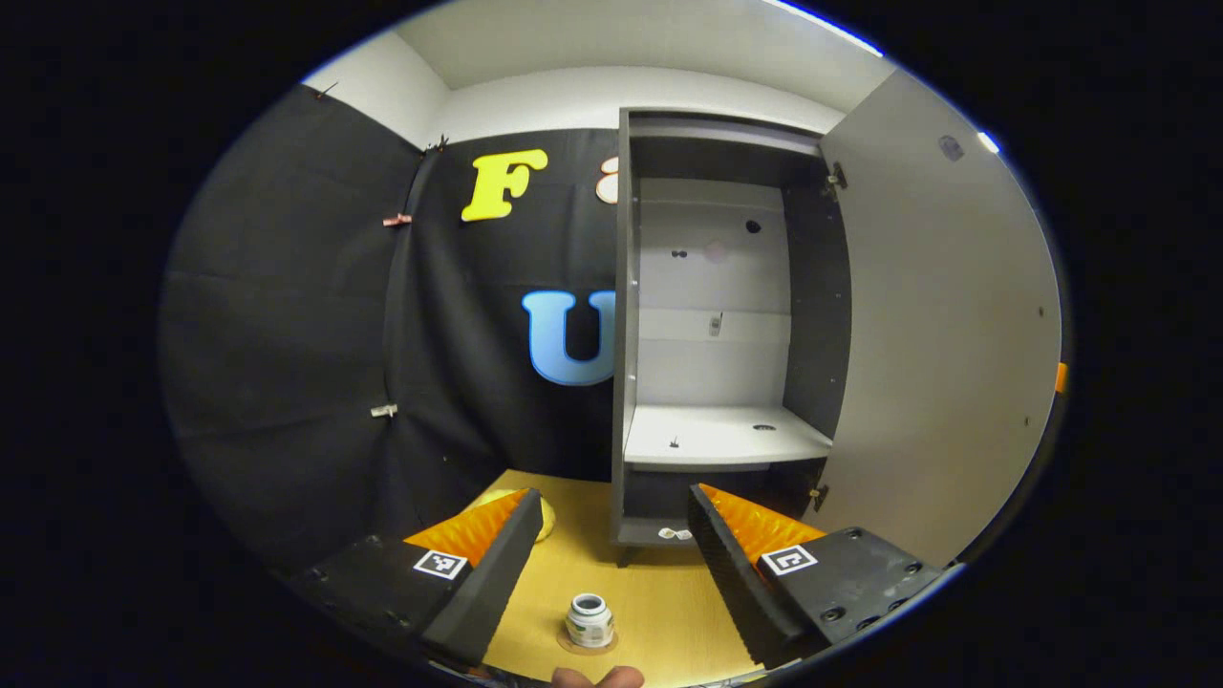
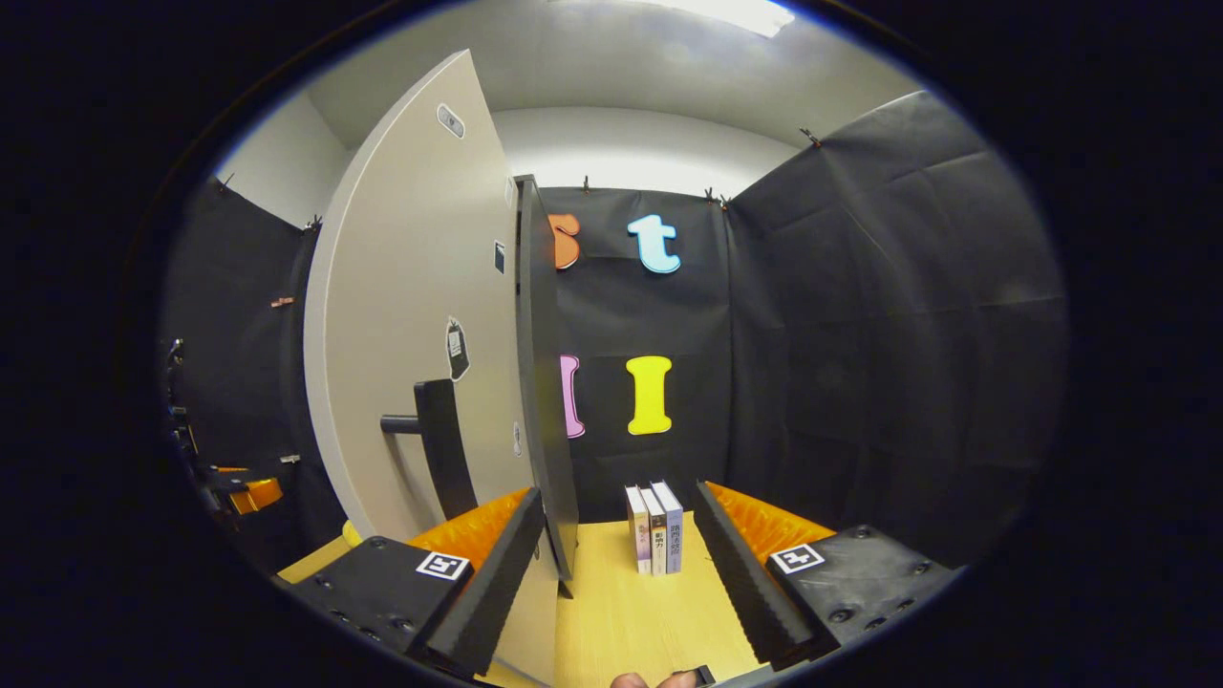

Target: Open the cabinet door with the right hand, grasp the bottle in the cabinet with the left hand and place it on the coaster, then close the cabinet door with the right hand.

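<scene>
In the left gripper view a small white bottle [image 1: 590, 619] stands upright on a round brown coaster [image 1: 585, 644] on the wooden table [image 1: 659, 602]. It sits low between the fingers of my left gripper [image 1: 613, 497], which is open and not pressing on it. Beyond it the dark cabinet [image 1: 626, 315] stands open, its white shelf [image 1: 717, 435] bare, and its pale door [image 1: 941, 334] is swung out to the right. In the right gripper view my right gripper [image 2: 617, 492] is open beside the door's outer face [image 2: 411, 315], right of the black handle [image 2: 441, 444], holding nothing.
A yellow object [image 1: 547, 518] lies on the table behind the left finger. Three books [image 2: 654, 528] stand upright at the back of the table by the cloth wall. The left gripper's orange part [image 2: 250, 494] shows past the door's edge. A thumb [image 1: 597, 677] shows at the bottom.
</scene>
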### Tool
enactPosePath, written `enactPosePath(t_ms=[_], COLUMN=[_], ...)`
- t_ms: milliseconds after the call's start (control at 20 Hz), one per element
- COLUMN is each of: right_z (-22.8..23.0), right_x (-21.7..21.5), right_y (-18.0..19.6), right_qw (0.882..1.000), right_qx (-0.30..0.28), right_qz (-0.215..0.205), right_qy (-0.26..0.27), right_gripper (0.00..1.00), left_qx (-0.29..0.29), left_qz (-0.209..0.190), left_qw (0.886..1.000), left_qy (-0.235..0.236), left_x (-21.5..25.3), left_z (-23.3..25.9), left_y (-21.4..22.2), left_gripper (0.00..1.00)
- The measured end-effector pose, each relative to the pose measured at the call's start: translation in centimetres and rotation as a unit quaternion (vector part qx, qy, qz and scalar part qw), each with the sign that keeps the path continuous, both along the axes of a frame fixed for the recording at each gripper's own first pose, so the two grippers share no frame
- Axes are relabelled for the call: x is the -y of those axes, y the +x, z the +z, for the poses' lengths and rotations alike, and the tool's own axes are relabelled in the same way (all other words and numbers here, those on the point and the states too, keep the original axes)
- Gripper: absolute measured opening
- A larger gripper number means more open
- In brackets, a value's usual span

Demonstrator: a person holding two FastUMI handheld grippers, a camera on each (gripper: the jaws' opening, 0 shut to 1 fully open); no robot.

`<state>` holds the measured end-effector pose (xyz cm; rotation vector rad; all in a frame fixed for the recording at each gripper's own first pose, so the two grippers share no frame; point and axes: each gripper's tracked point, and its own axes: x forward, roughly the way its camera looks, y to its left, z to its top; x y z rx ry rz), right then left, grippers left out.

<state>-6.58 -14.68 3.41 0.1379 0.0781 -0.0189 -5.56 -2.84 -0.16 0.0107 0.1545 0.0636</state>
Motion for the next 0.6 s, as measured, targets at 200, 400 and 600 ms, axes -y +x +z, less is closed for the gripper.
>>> enactPosePath(t_ms=[200,400,600], right_z=[-0.4,-0.5,-0.4], right_x=[-0.9,-2.8,-5.0], right_y=[-0.5,-0.6,-1.0], right_qw=[1.0,1.0,1.0], right_qx=[-0.006,-0.012,-0.015], right_qz=[-0.012,-0.006,0.001], right_qy=[-0.013,0.004,0.016], right_gripper=[0.96,0.95,0.95], left_qx=[0.011,0.013,0.007], left_qz=[-0.005,-0.012,-0.022], left_qw=[1.0,1.0,1.0], left_qy=[0.019,0.01,0.014], left_x=[-0.2,-0.1,-0.4], left_z=[1.1,1.6,1.6], left_y=[0.2,0.5,0.8], left_gripper=[0.96,0.98,0.98])
